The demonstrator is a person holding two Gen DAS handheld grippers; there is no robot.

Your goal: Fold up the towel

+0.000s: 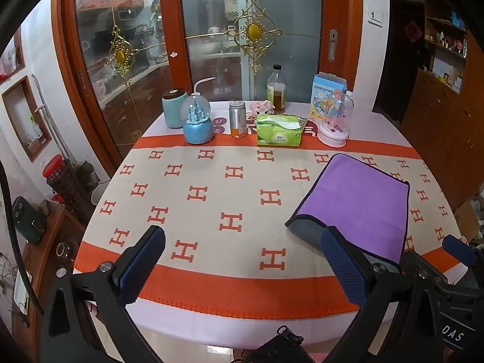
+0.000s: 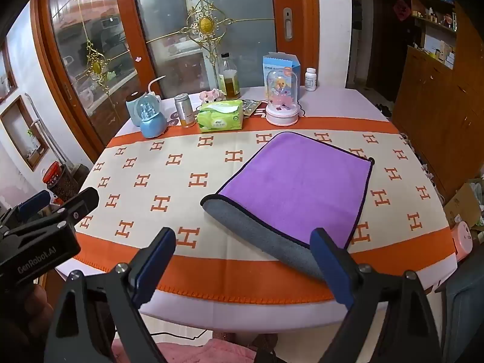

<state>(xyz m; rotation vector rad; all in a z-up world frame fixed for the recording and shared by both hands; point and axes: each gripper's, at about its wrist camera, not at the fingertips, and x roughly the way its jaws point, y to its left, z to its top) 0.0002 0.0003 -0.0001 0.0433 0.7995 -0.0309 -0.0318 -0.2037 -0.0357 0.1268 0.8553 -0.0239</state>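
Towel: purple towel [image 2: 298, 181] lies on the H-patterned tablecloth [image 2: 169, 181], toward the right and near side of the table; its near-left edge is turned over, showing a grey underside [image 2: 257, 230]; dark piping runs round the border.
Left gripper: left gripper [image 1: 242, 260] hangs over the near table edge, blue-padded fingers [image 1: 142, 257] spread wide, nothing between them; its right finger overlaps the towel's grey flap in the left wrist view; contact cannot be told.
Right gripper: right gripper [image 2: 242, 266] likewise spread, holding nothing; the grey flap sits between its fingers in view, just beyond the tips.
Back row: blue snow globe [image 2: 152, 118], silver canister [image 2: 185, 110], green tissue pack [image 2: 220, 116], oil bottle [image 2: 229, 77], pink-based dome toy [image 2: 282, 99], white pill bottle [image 2: 310, 79]; all well apart from the towel.
Behind: glass sliding door [image 2: 211, 24] with gold ornaments.
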